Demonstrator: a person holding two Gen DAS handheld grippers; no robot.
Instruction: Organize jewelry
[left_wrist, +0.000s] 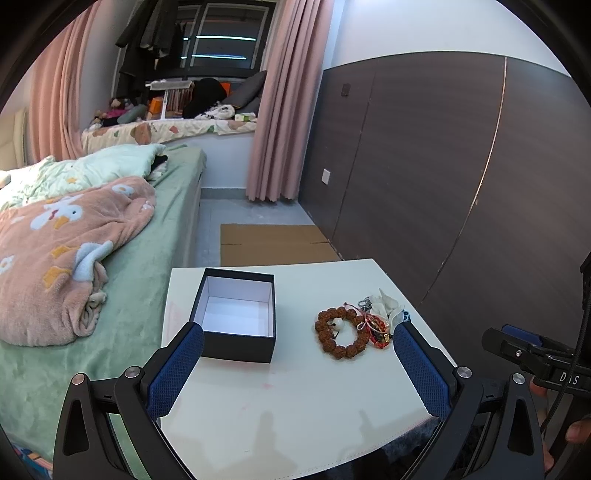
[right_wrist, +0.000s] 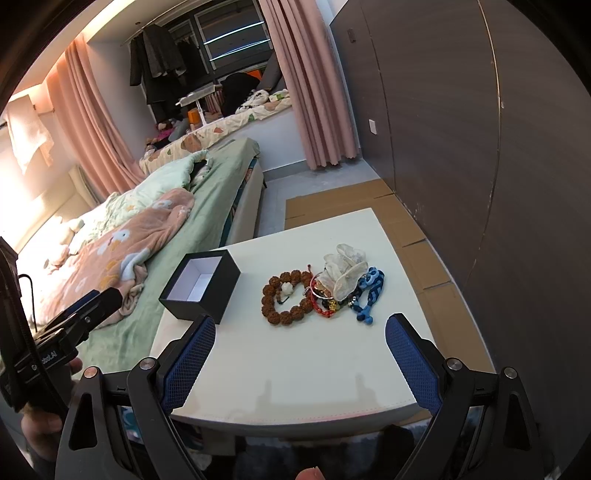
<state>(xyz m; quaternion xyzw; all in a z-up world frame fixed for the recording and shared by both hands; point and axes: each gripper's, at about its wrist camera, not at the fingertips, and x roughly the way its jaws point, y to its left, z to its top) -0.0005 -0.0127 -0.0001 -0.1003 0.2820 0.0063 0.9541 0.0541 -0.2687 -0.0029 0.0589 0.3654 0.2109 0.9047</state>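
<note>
Left gripper (left_wrist: 297, 336): fingers spread wide, nothing held, lower frame.
Right gripper (right_wrist: 300, 330): likewise spread, empty.
Box (right_wrist: 201, 288): black, lidless, white inside, centre-left on the table (right_wrist: 314, 362).
Jewelry pile (right_wrist: 325, 293): centre, right of the box, brown bead bracelet (right_wrist: 286, 297) leftmost.

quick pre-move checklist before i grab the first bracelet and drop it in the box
1. Black box open, lid off: ok.
2. Box interior empty, white lining bare: ok.
3. Left gripper open and holding nothing: ok.
4. Right gripper open and holding nothing: ok.
5. Brown bead bracelet free to lift alone: not ok, its right side touches the red cord bracelet in the pile.
6. Clear path across the white table from pile to box: ok.
</note>
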